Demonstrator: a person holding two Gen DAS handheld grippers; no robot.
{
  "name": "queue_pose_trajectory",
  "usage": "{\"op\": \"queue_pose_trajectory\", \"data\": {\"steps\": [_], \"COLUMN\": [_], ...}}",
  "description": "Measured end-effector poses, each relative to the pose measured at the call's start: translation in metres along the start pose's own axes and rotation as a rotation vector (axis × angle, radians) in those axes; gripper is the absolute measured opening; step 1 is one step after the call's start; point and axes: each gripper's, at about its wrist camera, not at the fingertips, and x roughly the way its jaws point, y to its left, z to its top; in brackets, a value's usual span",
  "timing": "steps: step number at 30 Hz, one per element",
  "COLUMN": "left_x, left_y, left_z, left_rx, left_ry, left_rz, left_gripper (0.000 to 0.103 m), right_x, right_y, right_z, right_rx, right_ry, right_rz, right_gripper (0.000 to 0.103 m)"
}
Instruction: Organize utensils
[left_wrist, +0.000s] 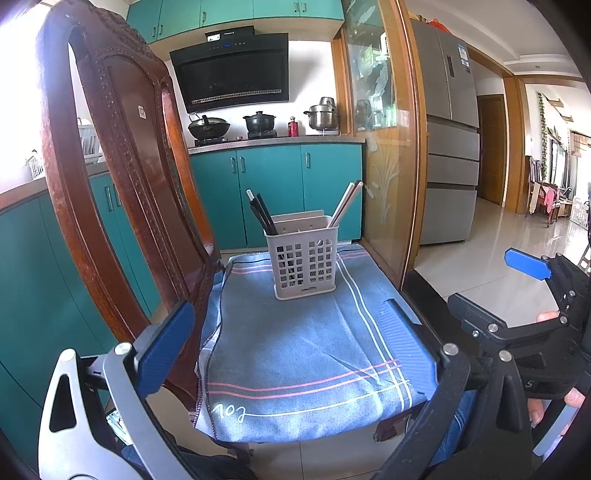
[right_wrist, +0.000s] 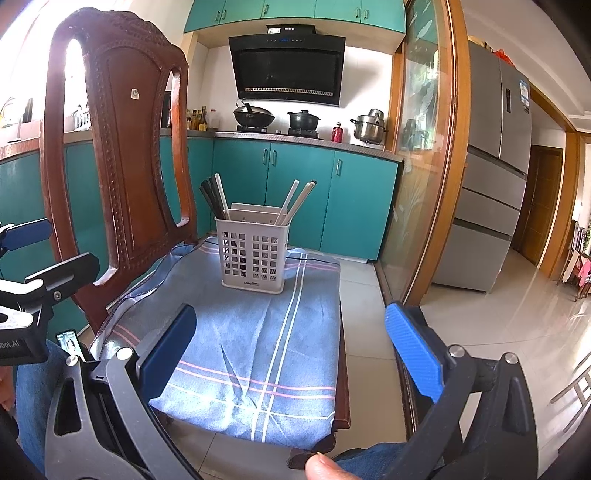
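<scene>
Chopsticks (left_wrist: 264, 216) all stand in the holder (left_wrist: 304, 260) at the far end of the cloth (left_wrist: 295, 350), both grippers (left_wrist: 284, 354) (right_wrist: 291, 354) spread and empty, so sorting looks finished, and retreat comes next.

The blue cloth (left_wrist: 295, 350) carries stitched white marks near its front hem, between the left claw's (left_wrist: 291, 347) two fingers, reading roughly "102" upside down. A "5" stands on the black frame of the right claw (left_wrist: 532, 384), to the right of the left claw. In the right wrist view, the left claw's body (right_wrist: 14, 345) at the far left shows "bot.AI", cut off by the edge. The holder's (right_wrist: 253, 254) base label, the hood's (right_wrist: 288, 66) brand and the fridge (right_wrist: 524, 92) sticker are too small to read.
</scene>
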Motion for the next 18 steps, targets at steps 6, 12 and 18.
{"op": "queue_pose_trajectory", "data": {"steps": [6, 12, 18], "left_x": [0.0, 0.005, 0.016], "left_y": [0.0, -0.002, -0.003], "left_z": [0.0, 0.0, -0.002], "left_rx": [-0.004, -0.002, 0.003], "left_ry": [-0.003, 0.018, 0.044], "left_rz": [0.011, 0.006, 0.005], "left_gripper": [0.1, 0.1, 0.1], "right_x": [0.001, 0.004, 0.01], "right_y": [0.0, -0.002, -0.006], "right_z": [0.0, -0.001, -0.003], "right_rx": [0.0, 0.005, 0.005], "right_ry": [0.001, 0.008, 0.023], "right_rz": [0.005, 0.01, 0.016], "right_gripper": [0.1, 0.1, 0.1]}}
